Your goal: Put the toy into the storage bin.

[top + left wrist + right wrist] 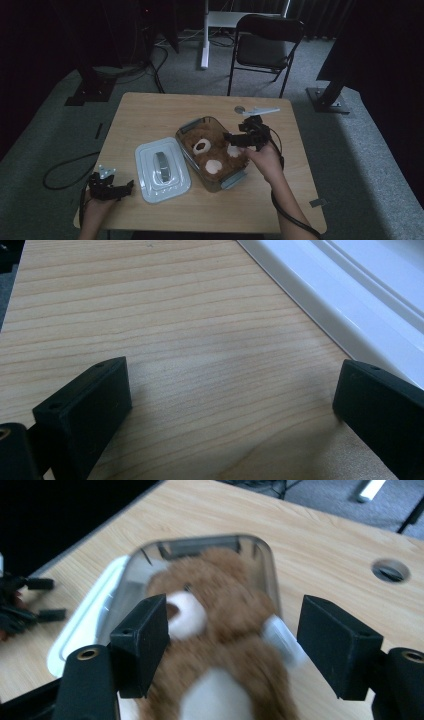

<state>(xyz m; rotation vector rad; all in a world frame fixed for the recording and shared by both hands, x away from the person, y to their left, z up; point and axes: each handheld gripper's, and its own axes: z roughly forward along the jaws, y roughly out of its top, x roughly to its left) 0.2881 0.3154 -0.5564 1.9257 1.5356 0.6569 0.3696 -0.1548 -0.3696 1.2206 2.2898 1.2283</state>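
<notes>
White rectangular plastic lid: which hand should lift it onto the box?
Left, probably. The left gripper rests open beside the white rectangular plastic lid; the right gripper hovers over the brown teddy bear.

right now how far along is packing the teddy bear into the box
Done: the teddy bear already lies inside the clear container. In hand: the right tool hovers over the bear with its jaws apart, gripping nothing. Left to do: the lid lies on the table beside the container, not yet fitted. The left tool rests open near the lid, holding nothing.
</notes>
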